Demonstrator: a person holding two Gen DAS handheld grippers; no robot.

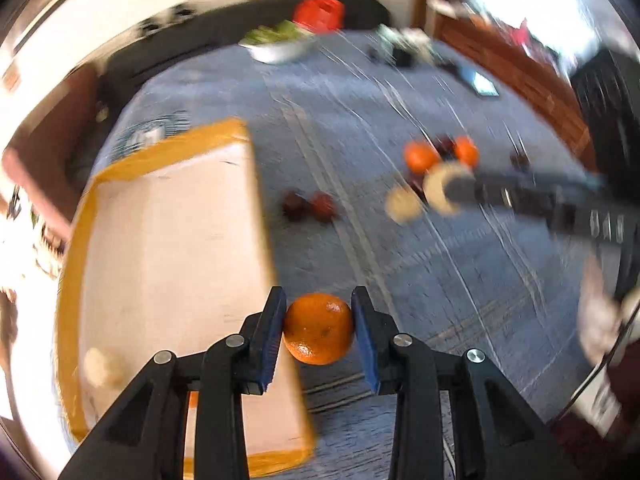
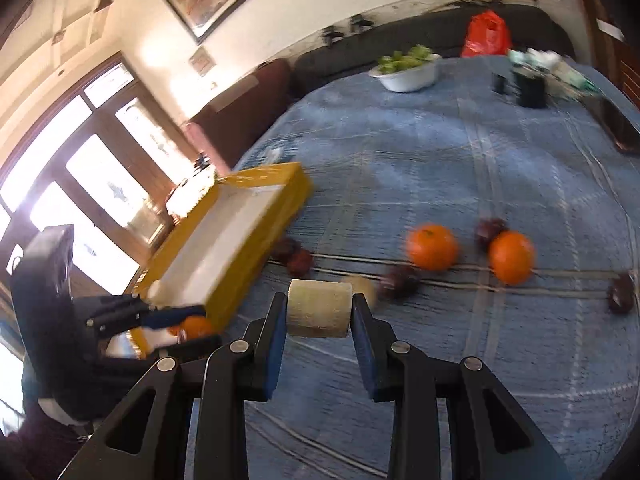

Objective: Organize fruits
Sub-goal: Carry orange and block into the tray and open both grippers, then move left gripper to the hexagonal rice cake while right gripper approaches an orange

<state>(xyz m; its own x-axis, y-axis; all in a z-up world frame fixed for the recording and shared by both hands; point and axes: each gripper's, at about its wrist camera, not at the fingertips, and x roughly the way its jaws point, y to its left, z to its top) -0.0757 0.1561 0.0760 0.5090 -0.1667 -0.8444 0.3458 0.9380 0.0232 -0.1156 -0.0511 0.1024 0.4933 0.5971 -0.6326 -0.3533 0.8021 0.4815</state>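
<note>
- Orange (image 1: pixel 319 329) sits clamped between my left gripper's (image 1: pixel 319 330) blue pads, lifted clear of the blue cloth (image 1: pixel 420 280), just beside the near corner of the box (image 1: pixel 168 264).
- From the right wrist view I see that same gripper low at the left, by the box's (image 2: pixel 256 248) yellow wall, with the orange (image 2: pixel 194 326) showing at its tip.
- My right gripper (image 2: pixel 319 316) pinches a pale cylinder piece (image 2: pixel 319 307) by its flat ends, held above the cloth (image 2: pixel 460 360).
- One pale piece (image 1: pixel 102 366) lies inside the box, near its yellow rim.
- Two more oranges (image 2: pixel 432 247) (image 2: pixel 511 257) rest on the cloth, well apart from the box, with dark red fruits (image 2: pixel 298 261) scattered round them; two of those lie near the box.
- Another pale piece (image 2: pixel 366 286) lies on the cloth just behind the held one.
- At the far edge stand a white bowl of greens (image 2: pixel 408 74) and a red bag (image 2: pixel 486 34).
</note>
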